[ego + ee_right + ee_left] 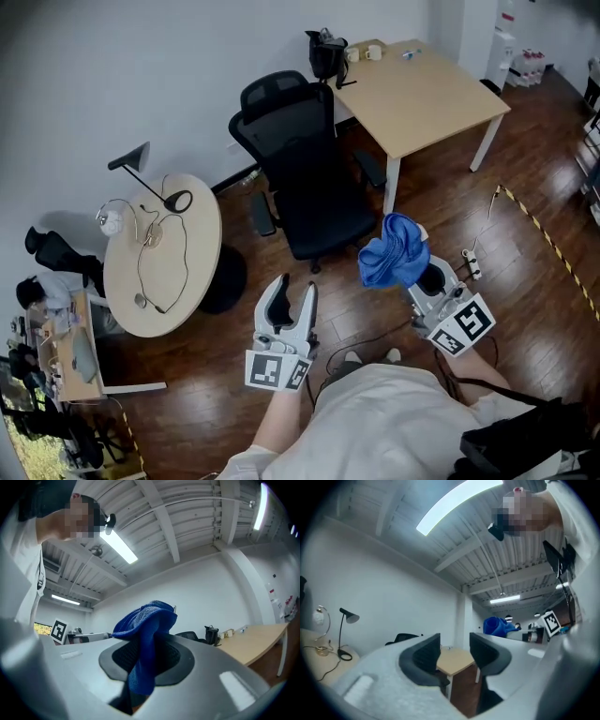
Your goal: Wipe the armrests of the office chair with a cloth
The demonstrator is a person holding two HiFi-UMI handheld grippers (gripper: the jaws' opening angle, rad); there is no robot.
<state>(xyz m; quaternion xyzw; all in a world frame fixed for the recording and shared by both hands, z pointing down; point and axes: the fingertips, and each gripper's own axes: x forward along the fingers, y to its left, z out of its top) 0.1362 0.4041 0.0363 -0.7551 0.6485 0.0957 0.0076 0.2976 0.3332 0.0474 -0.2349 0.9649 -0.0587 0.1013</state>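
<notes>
Head view: L tool (pixel 294 289) w/ jaws apart, nothing btwn them. R tool (pixel 419 268) clamped on blue cloth (pixel 392 251), bunched up over the wood floor (pixel 525 281), near black office chair (pixel 305 169) but apart from both armrests (pixel 262 214). Tan worktop (pixel 422 89) sits behind chair.

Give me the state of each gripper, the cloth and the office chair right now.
left gripper: open, nothing between its jaws.
right gripper: shut on the blue cloth.
blue cloth: bunched up, held in the air in front of the chair, touching no part of it.
office chair: upright, seat empty.
armrests: neither gripper nor the cloth is on them.
</notes>
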